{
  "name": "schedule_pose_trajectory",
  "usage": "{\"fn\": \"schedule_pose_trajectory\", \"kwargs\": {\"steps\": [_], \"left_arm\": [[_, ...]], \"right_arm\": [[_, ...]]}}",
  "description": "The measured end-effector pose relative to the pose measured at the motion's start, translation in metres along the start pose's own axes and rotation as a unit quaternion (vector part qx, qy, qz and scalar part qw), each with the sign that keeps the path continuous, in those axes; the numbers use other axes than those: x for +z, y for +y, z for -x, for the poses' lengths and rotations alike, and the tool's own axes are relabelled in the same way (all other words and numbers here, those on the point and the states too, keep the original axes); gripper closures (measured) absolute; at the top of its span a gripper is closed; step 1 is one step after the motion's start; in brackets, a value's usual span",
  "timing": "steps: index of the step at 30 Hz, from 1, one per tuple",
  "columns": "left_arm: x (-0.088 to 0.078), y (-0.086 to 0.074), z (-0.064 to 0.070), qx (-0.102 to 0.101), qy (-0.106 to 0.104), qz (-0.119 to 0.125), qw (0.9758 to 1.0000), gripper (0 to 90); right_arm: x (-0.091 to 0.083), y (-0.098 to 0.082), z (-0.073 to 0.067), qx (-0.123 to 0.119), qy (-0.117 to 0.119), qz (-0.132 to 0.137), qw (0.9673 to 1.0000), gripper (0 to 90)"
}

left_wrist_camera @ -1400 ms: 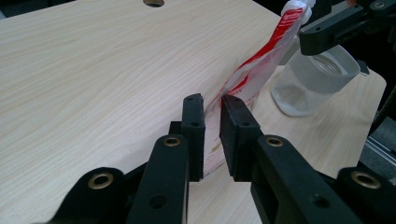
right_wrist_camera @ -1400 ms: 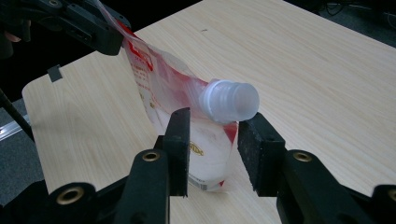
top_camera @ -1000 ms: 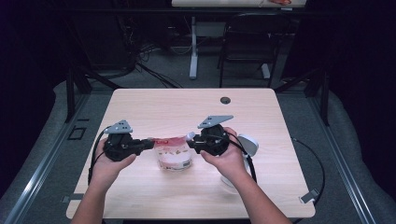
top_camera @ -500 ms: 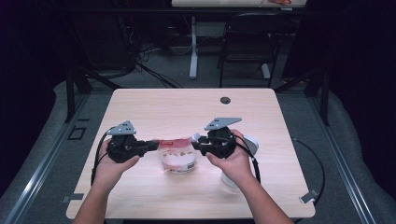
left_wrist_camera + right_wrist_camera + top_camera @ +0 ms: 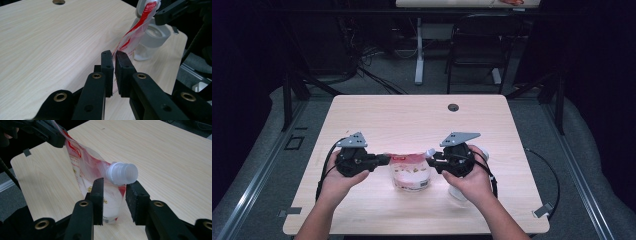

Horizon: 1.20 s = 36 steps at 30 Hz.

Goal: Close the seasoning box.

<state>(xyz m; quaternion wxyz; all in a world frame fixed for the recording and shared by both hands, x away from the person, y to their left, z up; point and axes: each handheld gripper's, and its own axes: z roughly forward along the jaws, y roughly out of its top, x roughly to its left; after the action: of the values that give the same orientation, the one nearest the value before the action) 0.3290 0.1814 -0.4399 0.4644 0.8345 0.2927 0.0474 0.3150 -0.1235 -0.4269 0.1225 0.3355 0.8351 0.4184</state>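
Note:
A clear pouch (image 5: 409,176) with a red-and-white top and a white screw cap (image 5: 122,173) hangs upright over the front middle of the table, its base near the wood. My left gripper (image 5: 386,159) is shut on the pouch's top edge (image 5: 136,37), with the film pinched between its pads (image 5: 113,56). My right gripper (image 5: 431,160) comes from the other side; its jaws stand part way apart, closed on the spout corner just under the cap (image 5: 113,192). The top edge runs taut between the two. The pouch's lower part holds pale contents (image 5: 110,202).
A clear plastic cup with a white rim (image 5: 152,37) stands by the right hand, partly hidden beneath it (image 5: 459,192). The wooden table (image 5: 412,120) has a cable hole (image 5: 453,107) at its far side. Chairs and a desk stand beyond the far edge on grey floor.
The pouch and both grippers have drifted to the right and slightly nearer the person, the right one more. Both grips look the same.

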Motion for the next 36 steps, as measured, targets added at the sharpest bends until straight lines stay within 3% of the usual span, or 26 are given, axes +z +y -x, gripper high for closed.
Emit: {"fn": "schedule_pose_trajectory", "kwargs": {"steps": [5,16,36], "left_arm": [[0.000,-0.001,-0.002,-0.008,-0.004,0.004,1.0000,82.5],[-0.002,-0.001,-0.001,0.000,0.005,-0.005,1.0000,70.7],[-0.010,-0.003,-0.002,-0.006,0.020,-0.002,0.9998,63.5]], "right_arm": [[-0.002,-0.002,-0.001,-0.002,0.007,-0.003,1.0000,69.7],[-0.020,0.006,0.003,-0.020,0.013,-0.029,0.9993,68.6],[-0.035,0.034,0.002,-0.055,0.005,-0.039,0.9977,64.2]]}}
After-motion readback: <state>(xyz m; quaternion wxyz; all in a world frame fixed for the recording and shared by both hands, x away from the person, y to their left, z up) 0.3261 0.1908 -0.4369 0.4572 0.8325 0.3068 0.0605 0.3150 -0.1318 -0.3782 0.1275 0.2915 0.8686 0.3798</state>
